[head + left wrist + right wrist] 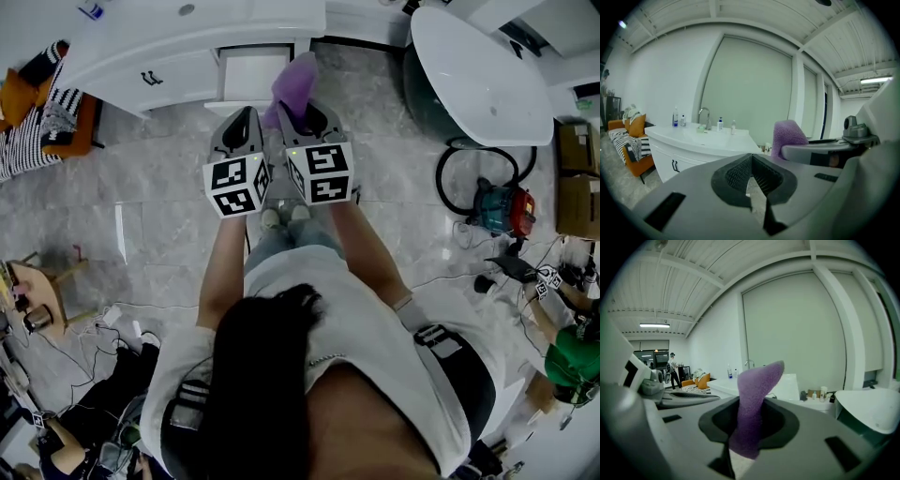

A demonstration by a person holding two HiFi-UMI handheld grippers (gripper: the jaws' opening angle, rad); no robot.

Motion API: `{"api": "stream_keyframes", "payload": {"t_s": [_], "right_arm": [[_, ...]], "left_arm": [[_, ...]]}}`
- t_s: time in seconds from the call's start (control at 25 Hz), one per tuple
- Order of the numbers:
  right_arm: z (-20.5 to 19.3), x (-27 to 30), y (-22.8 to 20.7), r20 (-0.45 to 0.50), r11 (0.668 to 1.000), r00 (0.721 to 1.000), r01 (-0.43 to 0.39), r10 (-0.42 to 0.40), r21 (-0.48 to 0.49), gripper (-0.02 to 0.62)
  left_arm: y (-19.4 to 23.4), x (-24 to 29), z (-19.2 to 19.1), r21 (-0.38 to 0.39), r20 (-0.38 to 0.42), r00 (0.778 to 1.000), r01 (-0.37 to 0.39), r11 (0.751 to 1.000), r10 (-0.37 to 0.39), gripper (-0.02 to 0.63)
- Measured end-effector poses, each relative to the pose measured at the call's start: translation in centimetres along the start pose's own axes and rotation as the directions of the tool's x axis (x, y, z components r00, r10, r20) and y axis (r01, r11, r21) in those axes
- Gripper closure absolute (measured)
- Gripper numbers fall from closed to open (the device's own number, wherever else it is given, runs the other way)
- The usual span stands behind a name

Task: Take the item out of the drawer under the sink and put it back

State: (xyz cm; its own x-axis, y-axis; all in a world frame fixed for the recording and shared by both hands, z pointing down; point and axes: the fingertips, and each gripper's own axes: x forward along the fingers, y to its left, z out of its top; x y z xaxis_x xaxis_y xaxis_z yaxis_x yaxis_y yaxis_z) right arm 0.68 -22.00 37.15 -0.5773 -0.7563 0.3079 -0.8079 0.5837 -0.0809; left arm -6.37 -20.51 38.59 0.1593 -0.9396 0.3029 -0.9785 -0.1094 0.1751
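Observation:
A purple cloth stands up between the jaws of my right gripper, which is shut on it; in the right gripper view the purple cloth rises out of the dark pads. My left gripper hangs beside it, shut and holding nothing, its pads meeting at the tip. From the left gripper view the cloth shows at the right. Just ahead of both grippers, the white drawer under the sink counter stands pulled out, and the cloth is held over its near right corner.
The white vanity carries a tap and several bottles. A white bathtub lies at the right, a vacuum cleaner with its hose below it. An orange sofa with a striped throw stands at the left. Cables lie on the floor.

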Motion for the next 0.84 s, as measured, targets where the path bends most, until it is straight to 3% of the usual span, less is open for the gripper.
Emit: {"api": "stream_keyframes", "payload": {"t_s": [0.84], "right_arm": [[-0.4,-1.4,3.3,0.006,0.998,0.999,0.039,-0.039,-0.048,0.480]], "left_arm": [[2.5,-3.1,-0.1,-0.014,0.031,0.999,-0.016,1.000,0.017,0.603]]}}
